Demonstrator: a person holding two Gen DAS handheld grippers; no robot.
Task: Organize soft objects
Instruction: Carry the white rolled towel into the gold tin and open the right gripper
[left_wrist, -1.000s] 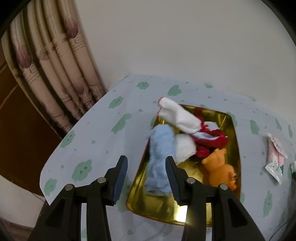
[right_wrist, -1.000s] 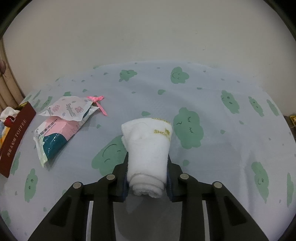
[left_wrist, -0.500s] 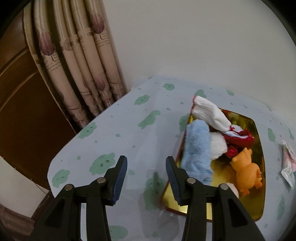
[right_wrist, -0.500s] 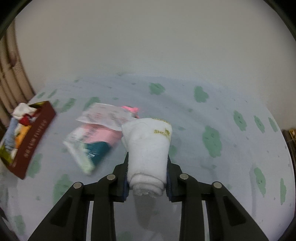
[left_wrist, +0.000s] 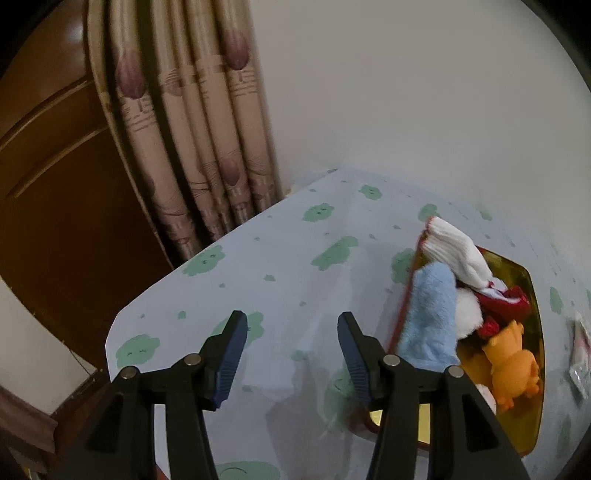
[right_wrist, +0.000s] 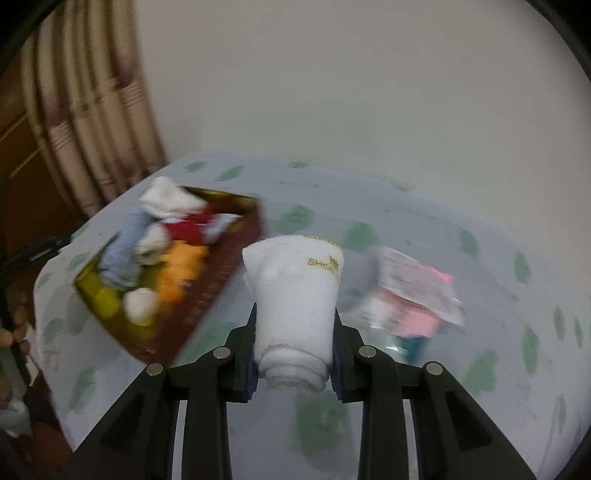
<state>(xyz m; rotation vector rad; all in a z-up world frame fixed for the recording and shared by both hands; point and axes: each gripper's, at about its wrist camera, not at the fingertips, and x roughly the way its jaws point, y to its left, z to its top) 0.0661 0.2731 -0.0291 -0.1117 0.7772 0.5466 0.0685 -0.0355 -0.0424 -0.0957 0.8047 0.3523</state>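
Note:
My right gripper (right_wrist: 293, 343) is shut on a rolled white towel (right_wrist: 295, 302) with gold lettering, held above the table. A gold-lined tray (right_wrist: 207, 299) with dark red walls sits to its left, blurred; it holds a blue cloth (right_wrist: 122, 254), white socks, a red item and an orange plush toy (right_wrist: 181, 269). In the left wrist view the tray (left_wrist: 532, 424) lies at the right with the blue cloth (left_wrist: 430, 317), a white sock (left_wrist: 454, 251) and the orange toy (left_wrist: 511, 365). My left gripper (left_wrist: 291, 354) is open and empty over the tablecloth, left of the tray.
A pink and teal plastic packet (right_wrist: 410, 306) lies on the table right of the towel. The table's left edge and corner (left_wrist: 114, 332) are near my left gripper. Curtains (left_wrist: 192, 129) and a wooden door stand beyond it.
My right gripper has swung left with the towel, bringing the tray into view close by. My left gripper has drawn back and left, away from the tray.

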